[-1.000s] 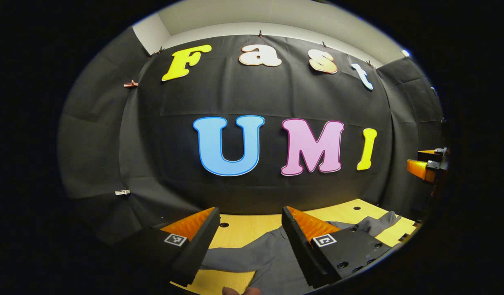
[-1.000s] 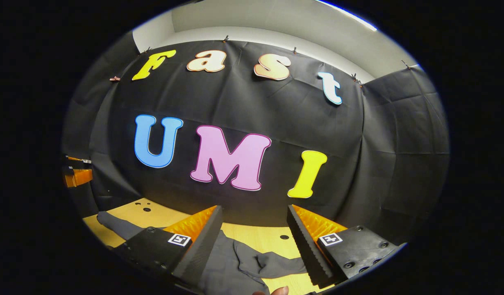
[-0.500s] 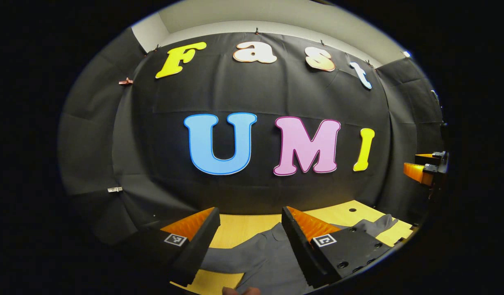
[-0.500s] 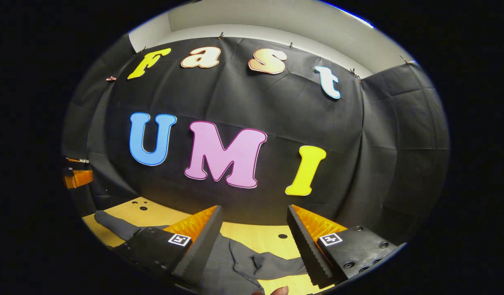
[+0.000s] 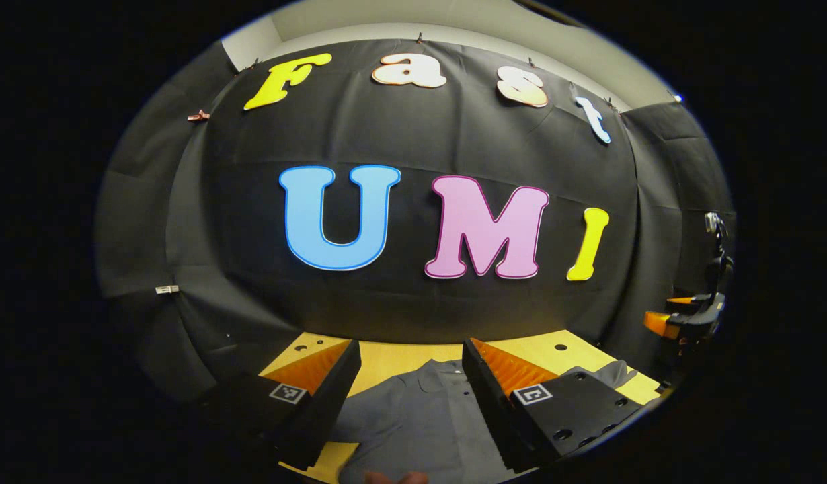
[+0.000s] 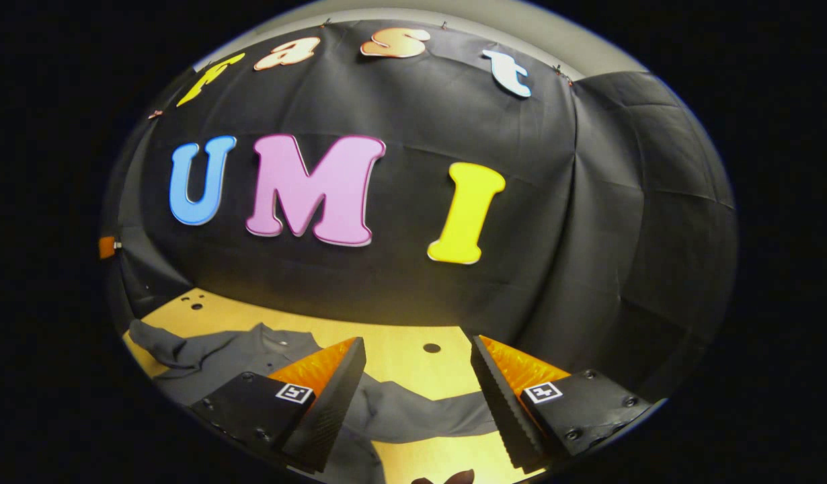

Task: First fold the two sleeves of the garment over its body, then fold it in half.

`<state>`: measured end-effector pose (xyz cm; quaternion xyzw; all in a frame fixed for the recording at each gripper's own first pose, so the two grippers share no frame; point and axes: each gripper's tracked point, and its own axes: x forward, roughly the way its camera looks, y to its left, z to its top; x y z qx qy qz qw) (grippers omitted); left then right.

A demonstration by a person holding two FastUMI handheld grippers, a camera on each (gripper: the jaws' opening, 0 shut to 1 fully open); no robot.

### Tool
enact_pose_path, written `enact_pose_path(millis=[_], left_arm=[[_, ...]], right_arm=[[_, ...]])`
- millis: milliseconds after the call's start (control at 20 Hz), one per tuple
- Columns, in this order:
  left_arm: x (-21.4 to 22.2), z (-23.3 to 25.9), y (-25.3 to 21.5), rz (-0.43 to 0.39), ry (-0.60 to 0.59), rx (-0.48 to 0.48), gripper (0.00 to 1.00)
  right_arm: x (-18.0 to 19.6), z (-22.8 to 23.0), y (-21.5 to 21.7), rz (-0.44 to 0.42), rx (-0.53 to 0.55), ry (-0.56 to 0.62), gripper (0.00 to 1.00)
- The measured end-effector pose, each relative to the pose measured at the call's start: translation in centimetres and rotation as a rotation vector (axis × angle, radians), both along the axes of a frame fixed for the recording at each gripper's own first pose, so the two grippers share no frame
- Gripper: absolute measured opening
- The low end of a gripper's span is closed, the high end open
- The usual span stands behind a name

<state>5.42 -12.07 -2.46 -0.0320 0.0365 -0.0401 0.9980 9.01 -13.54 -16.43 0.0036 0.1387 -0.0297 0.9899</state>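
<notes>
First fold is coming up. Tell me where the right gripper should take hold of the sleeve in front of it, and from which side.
Probably best taken at the far end of the sleeve, which lies flat, stretched sideways across the table between the open jaws of the right gripper. Come down from above and pinch that outer edge, so it can swing back over the shirt body.

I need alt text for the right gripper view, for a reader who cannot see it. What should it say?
The right gripper is open above a grey garment spread on a wooden table, with one sleeve stretched out between its fingers. The booth's black cloth wall rises behind the table.
</notes>
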Motion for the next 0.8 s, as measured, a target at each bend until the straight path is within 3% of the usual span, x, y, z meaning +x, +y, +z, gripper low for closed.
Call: enact_pose_path(millis=[450, 650, 800], left_arm=[[1.7, -1.4, -4.5, 0.042, 0.071, 0.061, 0.96], [1.7, -2.2, -5.6, 0.067, 0.107, 0.09, 0.96], [1.6, -2.7, -5.8, 0.088, 0.13, 0.126, 0.96]], right_arm=[[4.7, -16.4, -7.3, -0.018, 0.018, 0.237, 0.98], [5.5, -23.8, -8.9, -0.051, 0.082, 0.356, 0.98], [5.7, -27.3, -10.4, -0.068, 0.071, 0.405, 0.98]])
